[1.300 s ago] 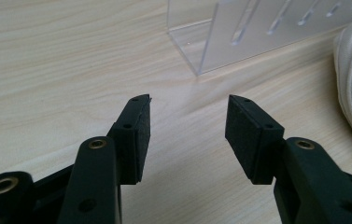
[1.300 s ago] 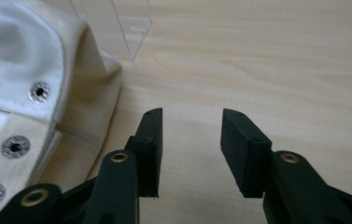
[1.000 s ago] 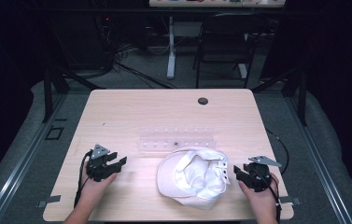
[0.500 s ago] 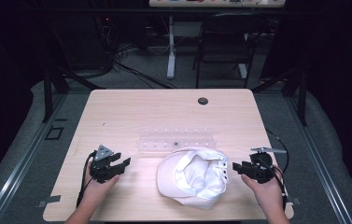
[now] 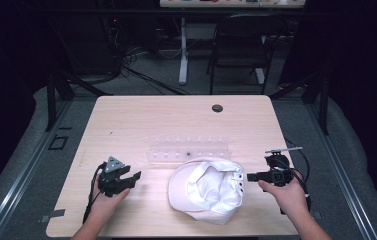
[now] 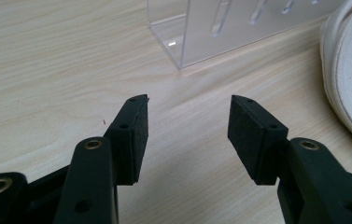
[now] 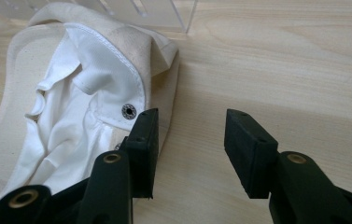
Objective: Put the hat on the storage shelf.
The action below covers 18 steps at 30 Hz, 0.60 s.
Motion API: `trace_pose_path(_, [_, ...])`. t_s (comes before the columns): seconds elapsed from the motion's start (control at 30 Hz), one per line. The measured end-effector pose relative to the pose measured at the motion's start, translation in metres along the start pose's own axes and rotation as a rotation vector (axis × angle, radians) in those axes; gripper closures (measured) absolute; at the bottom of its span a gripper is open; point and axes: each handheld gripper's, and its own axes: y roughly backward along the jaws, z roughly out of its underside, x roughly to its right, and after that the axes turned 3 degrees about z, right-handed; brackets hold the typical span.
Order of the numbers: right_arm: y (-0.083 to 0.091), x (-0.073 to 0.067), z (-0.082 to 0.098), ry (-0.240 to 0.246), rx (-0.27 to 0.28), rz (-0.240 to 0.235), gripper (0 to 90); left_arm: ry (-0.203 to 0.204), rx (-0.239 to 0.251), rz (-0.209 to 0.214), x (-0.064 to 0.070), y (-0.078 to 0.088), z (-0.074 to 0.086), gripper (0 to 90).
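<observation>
A cream cap (image 5: 208, 190) lies upside down on the wooden table (image 5: 176, 120), its white lining showing. Just behind it stands a clear acrylic rack (image 5: 188, 150). My left gripper (image 5: 134, 178) hovers to the left of the cap, open, with bare table between its jaws (image 6: 187, 135); the rack (image 6: 220, 32) and the cap's brim (image 6: 351, 70) lie ahead of it. My right gripper (image 5: 250, 176) is held at the cap's right edge, open and empty (image 7: 190, 149). Below it lies the cap (image 7: 71, 107), with a metal snap on its band.
A black round grommet (image 5: 217, 108) sits near the table's far edge. Beyond the table stand a dark chair (image 5: 241, 50) and a white table leg (image 5: 182, 50). Cables trail from both grippers toward the front edge.
My right gripper has risen a little beside the cap's right edge. The left gripper has barely moved. The cap and the rack lie as before.
</observation>
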Motion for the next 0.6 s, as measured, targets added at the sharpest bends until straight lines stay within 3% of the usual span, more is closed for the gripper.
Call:
trace_pose_path(0.13, [0.005,-0.003,-0.006,-0.019,-0.018,-0.063,55.0,-0.008,-0.011,0.001,0.002,-0.002,0.001,47.9])
trace_pose_path(0.2, [0.006,-0.004,-0.006,-0.024,-0.021,-0.070,54.7,-0.013,-0.013,0.002,0.002,-0.002,0.001,47.9])
trace_pose_path(0.3, [0.005,-0.006,-0.006,-0.025,-0.059,-0.119,51.6,-0.020,-0.016,-0.001,0.002,-0.001,0.000,47.8])
trace_pose_path(0.6, [-0.008,-0.012,-0.002,-0.027,-0.085,-0.172,48.3,-0.022,-0.020,-0.003,0.002,-0.002,0.001,47.7])
